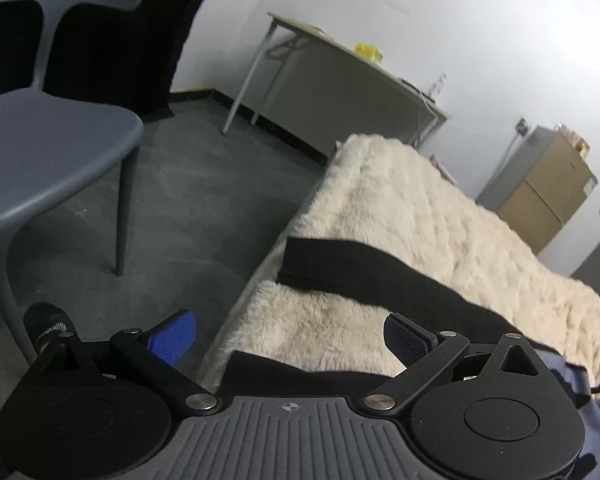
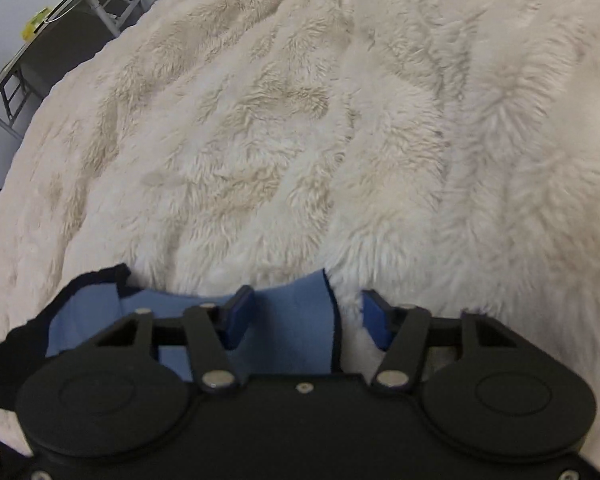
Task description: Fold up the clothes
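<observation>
The right gripper (image 2: 306,316) is seen with its two blue pads (image 2: 236,316) standing apart – a moderate gap, neither wide nor closed. Between them lie the edge of a blue garment (image 2: 292,320) and a strip of the cream fleece blanket (image 2: 300,120); the left pad rests over the blue cloth, but no pressing of the pads on it can be made out, so nothing is seen to be gripped. The garment is dark on its outer face and lighter blue inside, and it is spread at the near edge of the blanket, just under the gripper body.

The left gripper (image 1: 290,338) is held wide open, with nothing between its pads (image 1: 172,338). One pad hangs over the grey floor (image 1: 204,184), the other over a black garment (image 1: 380,268) that is laid across the near corner of the fleece-covered surface, a band-like end reaching the surface's edge. A patch of blue cloth is glimpsed at the far right, beside the gripper body.

Further out, a grey plastic chair (image 1: 52,148) is seen on the floor, a folding table (image 1: 340,80) against the white wall with a yellow object (image 1: 368,51) on it, and cardboard boxes (image 1: 552,188) beside a grey cabinet. No writing or label can be read – the small marks on the boxes are too blurred.
</observation>
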Demonstrator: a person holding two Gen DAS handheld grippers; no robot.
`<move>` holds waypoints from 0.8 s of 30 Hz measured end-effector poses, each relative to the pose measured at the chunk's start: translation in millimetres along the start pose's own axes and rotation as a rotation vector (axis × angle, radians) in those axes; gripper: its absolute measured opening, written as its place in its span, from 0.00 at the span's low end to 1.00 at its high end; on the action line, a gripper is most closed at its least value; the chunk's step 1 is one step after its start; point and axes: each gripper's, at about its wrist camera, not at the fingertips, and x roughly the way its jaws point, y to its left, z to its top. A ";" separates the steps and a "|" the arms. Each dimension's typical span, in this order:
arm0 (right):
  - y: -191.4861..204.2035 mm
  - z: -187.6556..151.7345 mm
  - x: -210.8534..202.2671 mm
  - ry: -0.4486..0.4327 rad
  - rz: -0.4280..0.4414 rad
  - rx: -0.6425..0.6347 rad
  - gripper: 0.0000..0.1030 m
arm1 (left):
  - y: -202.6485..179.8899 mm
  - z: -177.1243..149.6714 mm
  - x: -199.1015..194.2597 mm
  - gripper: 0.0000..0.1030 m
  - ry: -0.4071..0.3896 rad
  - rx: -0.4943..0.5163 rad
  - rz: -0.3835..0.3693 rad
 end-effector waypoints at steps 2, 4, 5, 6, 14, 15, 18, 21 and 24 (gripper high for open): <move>-0.7 -0.9 -10.1 -0.037 0.016 -0.024 0.14 | -6.3 -0.8 3.3 0.96 0.008 0.034 -0.003; -3.9 -4.4 -21.0 -0.078 0.057 -0.034 0.00 | -12.9 -1.9 7.8 0.96 0.023 0.072 0.000; -3.9 -5.3 -28.3 -0.108 0.061 -0.047 0.00 | -16.3 -2.7 10.4 0.96 0.034 0.093 0.002; -4.8 -5.3 -30.4 -0.115 0.060 -0.048 0.00 | -19.2 -3.5 12.7 0.96 0.044 0.111 0.003; 11.9 -1.0 -49.2 -0.208 -0.013 -0.095 0.00 | -28.3 -8.7 19.5 0.96 0.074 0.169 -0.003; 13.5 -1.6 -54.7 -0.248 -0.036 -0.078 0.00 | -27.4 -9.1 18.2 0.96 0.068 0.164 -0.004; 15.3 -3.5 -68.5 -0.366 -0.088 -0.055 0.01 | -23.9 -8.2 15.9 0.96 0.056 0.141 -0.009; 25.7 -12.3 -72.5 -0.386 -0.166 -0.071 0.18 | -23.1 -6.3 15.5 0.96 0.056 0.138 -0.017; 52.9 -33.7 -76.4 -0.405 -0.157 -0.130 0.37 | -24.6 -6.0 13.9 0.96 0.049 0.145 -0.023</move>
